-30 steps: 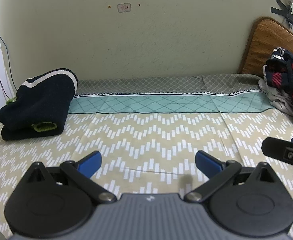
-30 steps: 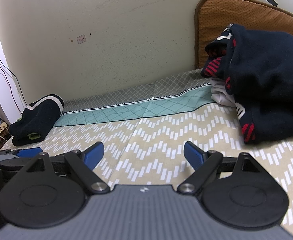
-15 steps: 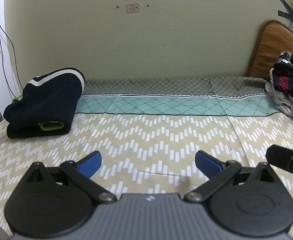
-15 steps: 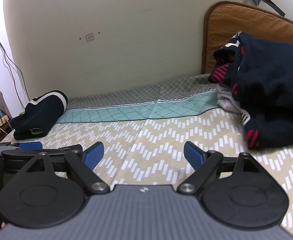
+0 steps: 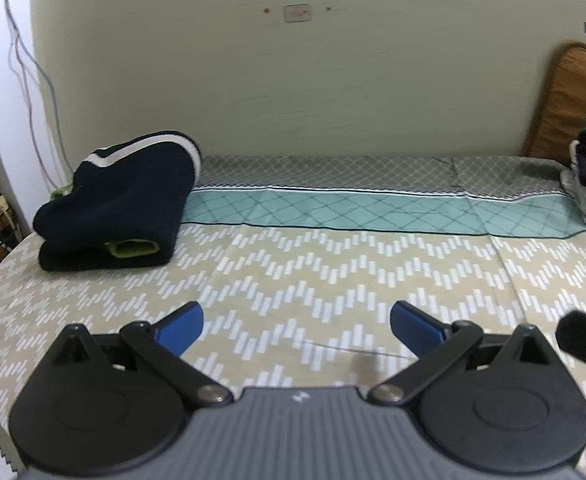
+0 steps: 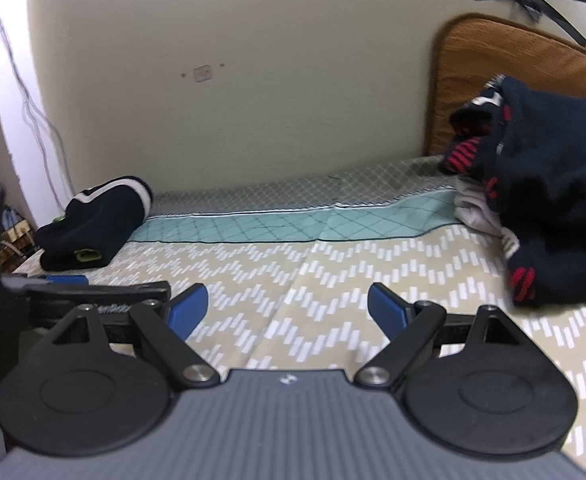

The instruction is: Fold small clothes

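Your left gripper (image 5: 297,324) and right gripper (image 6: 288,307) both hover released, blue pads spread over bare zigzag-patterned bedsheet (image 5: 333,264). Farther back, the folded navy garment with white stripe (image 5: 121,204) lies at middle left; the unfolded pile of dark navy-and-red clothes (image 6: 553,208) sits at right, against the brown cushion (image 6: 493,64).

- We see the bedsheet (image 5: 333,272) as thin woven cloth, matt, printed with zigzags.
- The folded navy garment (image 5: 125,196) looks like a thick, soft knit to us, matt and slightly fuzzy.
- We take the pile of clothes (image 6: 553,200) for dark fleecy cloth.
- The left gripper (image 5: 296,326) and right gripper (image 6: 288,310) show us matt black plastic, blue pads and shiny metal pivots.
- The cushion (image 6: 493,64) looks coarse-woven to us.
- We see the wall (image 5: 333,80) as matt paint.
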